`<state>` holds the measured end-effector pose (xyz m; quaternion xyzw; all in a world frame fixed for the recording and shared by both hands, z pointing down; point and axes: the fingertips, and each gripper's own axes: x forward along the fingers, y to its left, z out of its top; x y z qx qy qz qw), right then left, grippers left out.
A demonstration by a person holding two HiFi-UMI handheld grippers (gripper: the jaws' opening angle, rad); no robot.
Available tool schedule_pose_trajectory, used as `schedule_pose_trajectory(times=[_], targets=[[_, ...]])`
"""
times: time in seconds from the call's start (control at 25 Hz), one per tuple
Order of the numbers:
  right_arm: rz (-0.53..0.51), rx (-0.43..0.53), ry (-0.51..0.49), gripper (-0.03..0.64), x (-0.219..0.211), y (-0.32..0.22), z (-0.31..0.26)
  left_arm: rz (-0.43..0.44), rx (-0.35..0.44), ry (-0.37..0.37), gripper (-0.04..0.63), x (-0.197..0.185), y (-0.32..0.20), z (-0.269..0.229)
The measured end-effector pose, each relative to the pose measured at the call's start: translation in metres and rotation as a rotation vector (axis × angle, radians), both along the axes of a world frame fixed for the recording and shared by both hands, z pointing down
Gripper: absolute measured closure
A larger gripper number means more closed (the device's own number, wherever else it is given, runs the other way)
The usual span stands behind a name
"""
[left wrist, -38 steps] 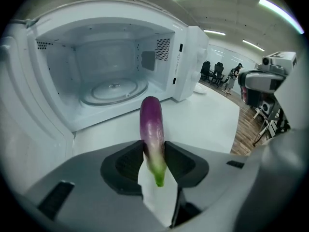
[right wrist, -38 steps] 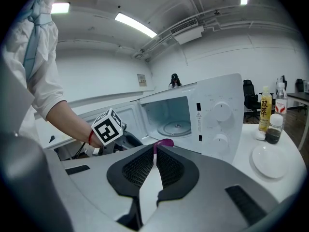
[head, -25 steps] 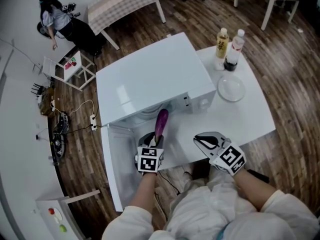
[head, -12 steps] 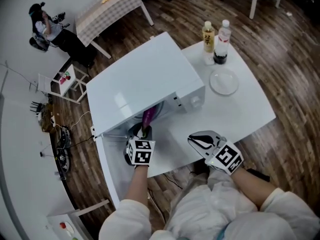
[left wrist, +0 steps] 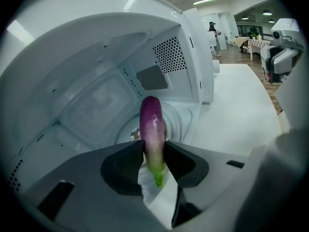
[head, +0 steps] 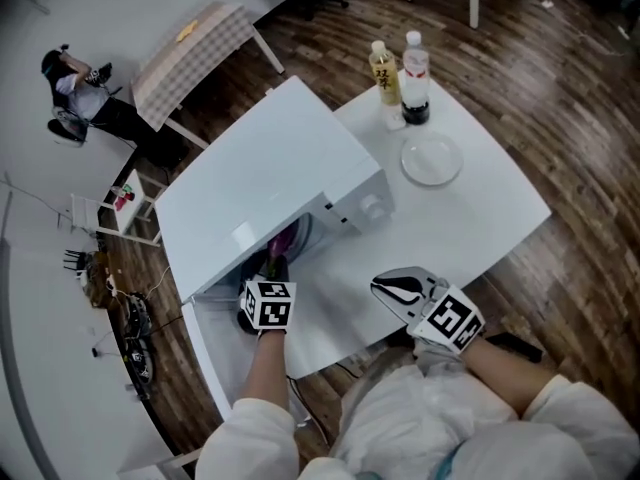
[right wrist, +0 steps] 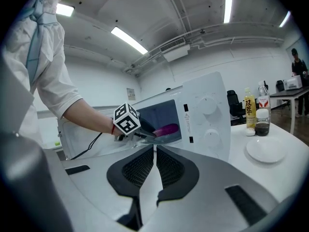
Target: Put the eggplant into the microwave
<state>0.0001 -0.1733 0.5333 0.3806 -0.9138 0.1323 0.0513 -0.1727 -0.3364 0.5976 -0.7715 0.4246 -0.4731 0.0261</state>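
A purple eggplant (left wrist: 152, 129) with a green stem end sits between the jaws of my left gripper (left wrist: 154, 151), which is shut on it. The eggplant's tip reaches into the open white microwave (head: 270, 183), above the glass turntable (left wrist: 177, 125). In the head view the left gripper (head: 273, 268) is at the oven's mouth and only a little of the eggplant (head: 283, 240) shows. The right gripper view shows the eggplant (right wrist: 166, 129) inside the opening. My right gripper (head: 398, 288) hovers over the table's front edge, shut (right wrist: 155, 151) and holding nothing.
The microwave door (head: 205, 353) swings open to the left. On the white table (head: 490, 218) behind the oven are two bottles (head: 381, 68) (head: 415, 63) and a white plate (head: 432, 158). A person (head: 70, 78) sits far off at the left.
My left gripper has carried the eggplant forward, from in front of the opening to inside the microwave, and has rolled. The right gripper has stayed near the table's front edge.
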Motion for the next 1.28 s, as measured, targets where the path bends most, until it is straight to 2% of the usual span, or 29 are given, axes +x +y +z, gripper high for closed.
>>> schedule_pose_trajectory(times=[0.24,0.6,0.72,1.28], targets=[[0.030,0.014,-0.005,0.577,0.002,-0.001,0.003,0.017,-0.011,-0.026,0.459,-0.001,-0.007,0.008],[0.050,0.020,-0.009,0.577,-0.001,0.005,0.001,0.016,-0.002,-0.016,0.454,0.002,-0.010,0.012],[0.054,0.018,-0.010,0.578,0.001,0.007,-0.001,-0.013,0.006,-0.007,0.407,0.000,-0.010,0.011],[0.040,0.015,-0.007,0.577,0.003,0.014,-0.022,-0.030,0.064,0.035,0.436,0.009,0.007,-0.023]])
